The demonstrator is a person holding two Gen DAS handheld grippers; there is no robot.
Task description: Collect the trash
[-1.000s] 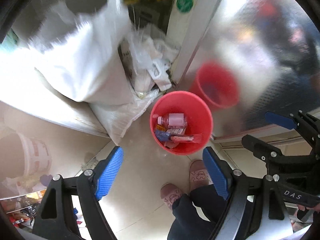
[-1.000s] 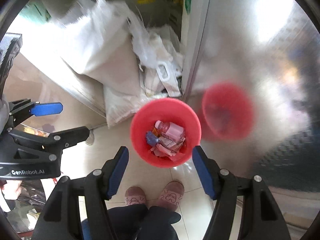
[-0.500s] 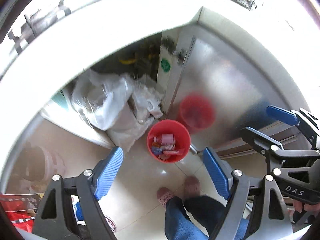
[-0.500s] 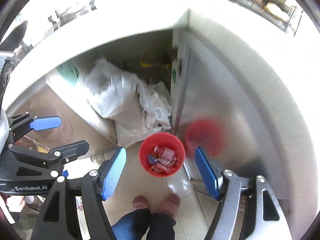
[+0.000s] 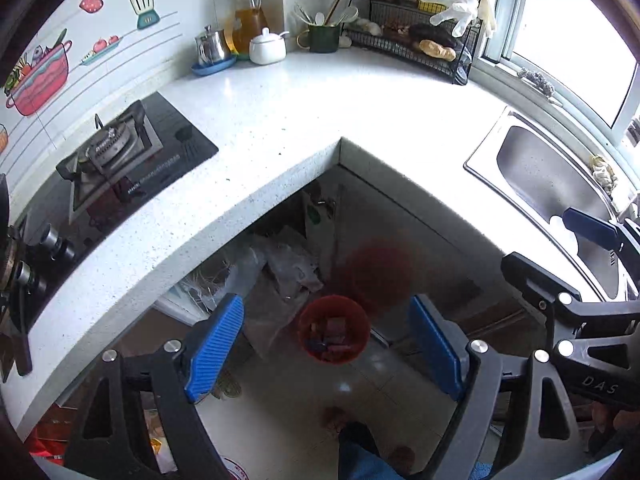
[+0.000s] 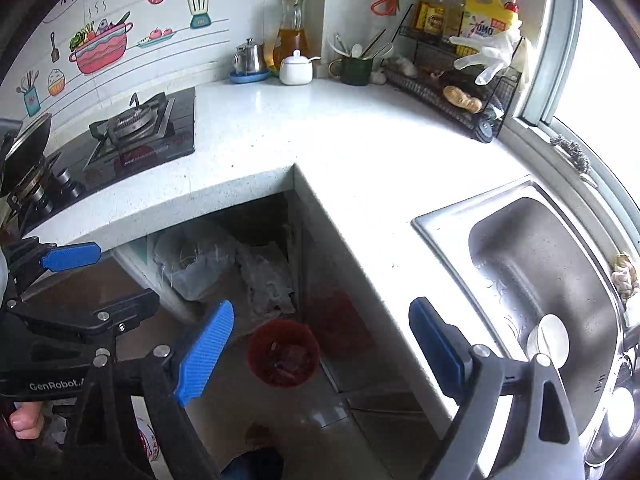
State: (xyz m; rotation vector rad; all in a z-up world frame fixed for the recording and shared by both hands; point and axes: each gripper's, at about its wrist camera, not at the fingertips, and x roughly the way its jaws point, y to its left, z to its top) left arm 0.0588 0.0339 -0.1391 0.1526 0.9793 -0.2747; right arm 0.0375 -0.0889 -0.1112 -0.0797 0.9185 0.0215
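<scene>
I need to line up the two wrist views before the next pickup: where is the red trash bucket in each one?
Left wrist view: red bucket low and central, on the floor under the counter corner.
Right wrist view: red bucket low, left of centre, on the floor.
Shared landmark: the white lidded pot on the counter at the back wall.

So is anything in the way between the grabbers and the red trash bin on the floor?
Nothing visible. The red bin sits on the floor beside the counter's inner corner, with clear space below the left gripper and right gripper, both empty, the right's jaws opening.
</scene>
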